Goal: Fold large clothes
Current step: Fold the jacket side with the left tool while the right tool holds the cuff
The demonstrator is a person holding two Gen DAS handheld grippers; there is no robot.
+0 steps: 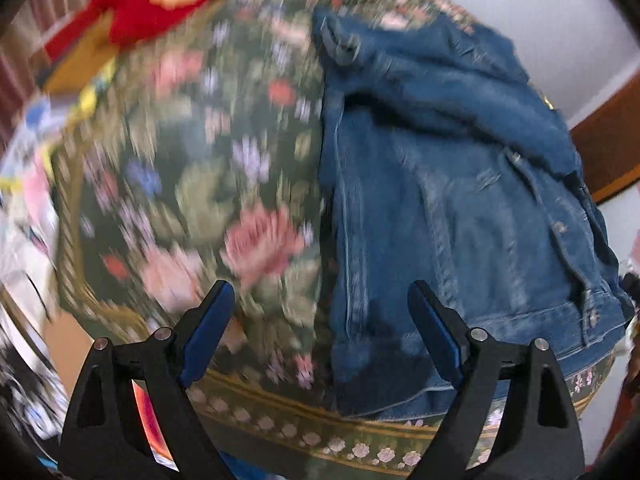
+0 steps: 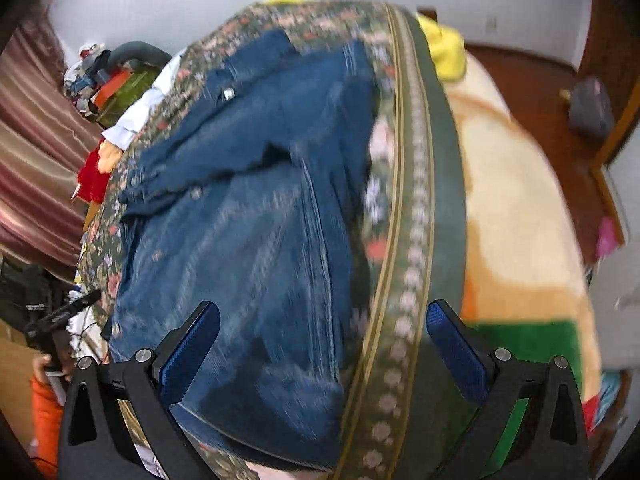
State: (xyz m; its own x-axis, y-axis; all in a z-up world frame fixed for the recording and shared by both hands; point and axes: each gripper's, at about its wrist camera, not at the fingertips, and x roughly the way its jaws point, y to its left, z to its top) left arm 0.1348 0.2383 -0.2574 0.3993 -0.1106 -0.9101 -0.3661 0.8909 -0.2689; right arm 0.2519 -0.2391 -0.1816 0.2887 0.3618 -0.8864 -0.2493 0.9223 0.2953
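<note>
A blue denim jacket (image 1: pixel 440 184) lies crumpled on a dark floral cloth (image 1: pixel 192 168) that covers the bed. In the left wrist view my left gripper (image 1: pixel 320 304) hangs open above the jacket's left edge, where the denim meets the floral cloth, with nothing between its blue pads (image 1: pixel 208 332). In the right wrist view the denim jacket (image 2: pixel 248 216) fills the middle, a sleeve folded across it. My right gripper (image 2: pixel 322 324) is wide open above the jacket's near right edge and the floral cloth's banded border (image 2: pixel 412 208), holding nothing.
A red garment (image 1: pixel 132 12) and white cloth lie at the bed's far end. A cream, orange and green blanket (image 2: pixel 516 216) and a yellow garment (image 2: pixel 448 52) lie right of the floral cloth. Striped curtains (image 2: pixel 36 168) and clutter stand at left, with a person's hand (image 2: pixel 44 364) there.
</note>
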